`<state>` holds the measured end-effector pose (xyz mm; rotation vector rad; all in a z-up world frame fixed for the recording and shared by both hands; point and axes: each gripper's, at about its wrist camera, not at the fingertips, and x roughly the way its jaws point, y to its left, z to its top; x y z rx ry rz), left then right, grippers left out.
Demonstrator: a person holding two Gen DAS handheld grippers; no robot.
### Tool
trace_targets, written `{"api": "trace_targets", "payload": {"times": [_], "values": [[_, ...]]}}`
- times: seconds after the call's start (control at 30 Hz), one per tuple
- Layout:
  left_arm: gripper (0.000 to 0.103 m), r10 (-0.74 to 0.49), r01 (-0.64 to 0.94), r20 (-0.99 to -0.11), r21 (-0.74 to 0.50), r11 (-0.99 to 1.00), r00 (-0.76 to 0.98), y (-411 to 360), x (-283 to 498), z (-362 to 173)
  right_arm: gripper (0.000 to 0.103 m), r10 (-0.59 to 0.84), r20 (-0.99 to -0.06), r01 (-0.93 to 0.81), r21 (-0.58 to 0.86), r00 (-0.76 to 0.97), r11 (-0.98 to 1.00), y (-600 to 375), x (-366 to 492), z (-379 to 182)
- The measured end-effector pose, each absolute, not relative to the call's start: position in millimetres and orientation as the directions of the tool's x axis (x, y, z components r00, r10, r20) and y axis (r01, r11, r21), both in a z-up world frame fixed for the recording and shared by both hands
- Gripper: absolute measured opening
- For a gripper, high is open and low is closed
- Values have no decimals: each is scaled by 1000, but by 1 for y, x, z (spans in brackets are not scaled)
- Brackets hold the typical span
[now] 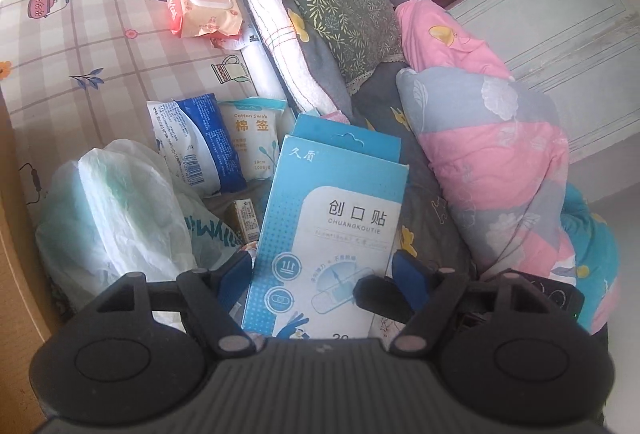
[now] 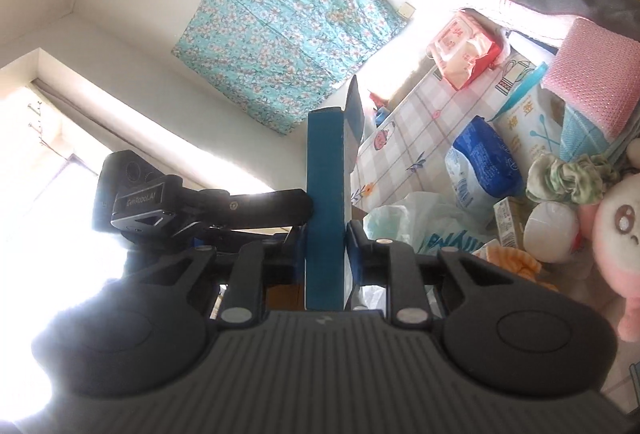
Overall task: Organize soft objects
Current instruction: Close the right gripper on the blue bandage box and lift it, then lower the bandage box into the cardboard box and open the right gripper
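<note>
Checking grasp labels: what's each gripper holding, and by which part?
Both hold the blue bandage box: left gripper across its wide face, right gripper on its narrow edges, both near its lower end.

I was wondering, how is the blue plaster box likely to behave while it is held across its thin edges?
The blue plaster box looks like thin card, so probably light and fairly stiff, though hard squeezing might dent it. The right claw pinches its narrow edges while the left claw spans its width. Its top flap stands open, so the contents could slip out if tipped.

blue plaster box [image 1: 320, 234] with white label; pink-and-grey floral quilt [image 1: 500, 161]; checked bedsheet [image 1: 100, 45]; teal floral wall cloth [image 2: 280, 13].
</note>
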<state>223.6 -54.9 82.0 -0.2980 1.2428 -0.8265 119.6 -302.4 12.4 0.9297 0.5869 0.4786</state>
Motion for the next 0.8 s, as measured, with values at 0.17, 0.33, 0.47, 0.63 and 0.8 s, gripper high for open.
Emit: {"api": "trace_targets", "payload": {"times": [0.17,0.33,0.47,0.63,0.8], "values": [[77,-701,319,-692,-633,705,176,0,191,95,21,698,-254,-199,845,670,497,-263,111,35],[77,-679,232,-682,-638,734,272,59,166,98,21,779,-273,-233,853,565,468,-216,116,46],[77,-646,121,-687,-649,751,332,107,159,87,21,830,-303,-233,864,469,447,-171,133,45],[77,-604,-22,-707,-656,754,368,158,173,59,21,865,-347,-175,886,362,429,-118,168,32],[77,-564,-125,-735,-643,755,377,185,213,29,25,842,-432,-117,865,322,489,-80,213,15]]}}
